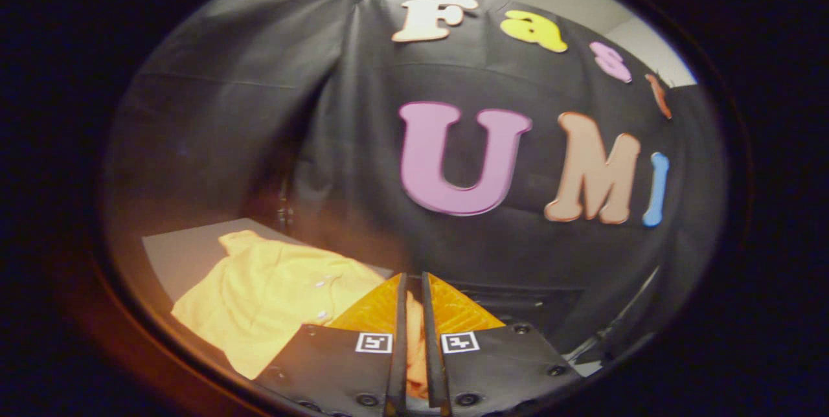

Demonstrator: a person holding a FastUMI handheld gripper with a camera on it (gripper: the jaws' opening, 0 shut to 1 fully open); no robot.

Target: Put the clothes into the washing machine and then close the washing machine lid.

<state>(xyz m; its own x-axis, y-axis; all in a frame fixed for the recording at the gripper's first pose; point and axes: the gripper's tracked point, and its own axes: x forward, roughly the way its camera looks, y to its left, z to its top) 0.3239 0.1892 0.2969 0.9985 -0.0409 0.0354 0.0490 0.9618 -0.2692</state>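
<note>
Clothes first: a yellow shirt (272, 294) lies crumpled on the grey worktop (188, 252), just left of the fingers (412, 287). They're nearly pressed together, a strip of orange-yellow cloth (414, 346) showing in the gap, probably pinched for lifting.

The yellow garment (272, 294) is soft matt cloth with small glossy buttons — creased, and a strip of it is pinched between the 2 nearly closed fingers of the gripper (412, 284). It lies on a smooth, matt grey table (188, 252).
</note>
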